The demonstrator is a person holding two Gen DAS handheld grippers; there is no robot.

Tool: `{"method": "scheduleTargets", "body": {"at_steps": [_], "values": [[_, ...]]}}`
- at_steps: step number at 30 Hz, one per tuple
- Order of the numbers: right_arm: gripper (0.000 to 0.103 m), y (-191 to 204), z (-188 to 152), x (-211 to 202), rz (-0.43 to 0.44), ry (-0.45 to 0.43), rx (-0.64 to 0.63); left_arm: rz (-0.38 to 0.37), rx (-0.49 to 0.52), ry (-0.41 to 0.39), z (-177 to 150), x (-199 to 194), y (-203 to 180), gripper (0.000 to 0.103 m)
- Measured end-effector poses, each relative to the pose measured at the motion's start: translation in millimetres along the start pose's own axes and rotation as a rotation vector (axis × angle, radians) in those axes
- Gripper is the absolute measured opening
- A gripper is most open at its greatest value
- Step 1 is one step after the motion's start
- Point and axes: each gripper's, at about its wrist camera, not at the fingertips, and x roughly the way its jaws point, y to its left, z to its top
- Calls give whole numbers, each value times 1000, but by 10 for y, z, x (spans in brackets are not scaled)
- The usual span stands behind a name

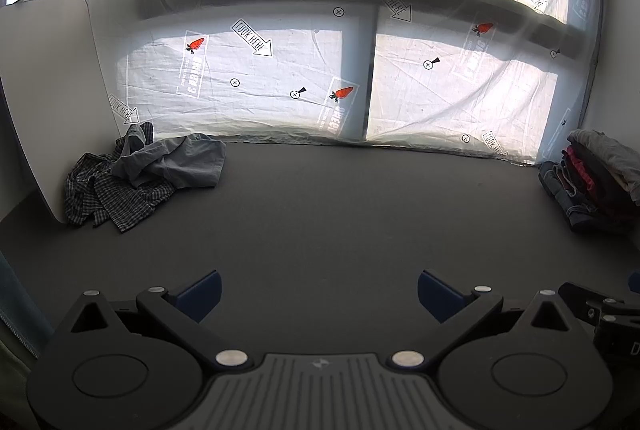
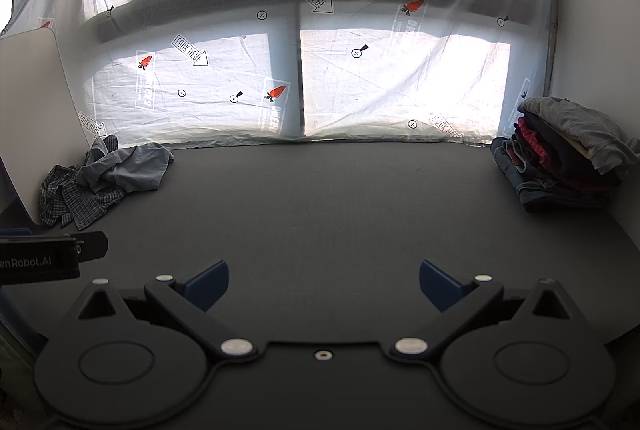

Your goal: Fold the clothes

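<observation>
Both your grippers hang over the near edge of the dark table (image 1: 320, 213), left gripper (image 1: 318, 294) and right gripper (image 2: 324, 284) w/ jaws wide, nothing between them. The unfolded clothes sit at the far left corner: a grey garment (image 1: 176, 159) lying on a checked shirt (image 1: 108, 199). Both look light, limp, prone to bunch, so pinch a hem or collar edge, not the middle. Folded stack (image 2: 568, 157) sits at the far right corner. The sheet (image 1: 248, 77) over the window reads "LOOK HERE"; left gripper's body shows "enRobot.AI", cut off.
</observation>
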Motion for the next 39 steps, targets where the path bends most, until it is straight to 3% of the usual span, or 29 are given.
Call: {"method": "scheduleTargets", "body": {"at_steps": [39], "values": [[103,6,18,15,12,-4,-6,1,10,-15,-17,-14,12,103]]}}
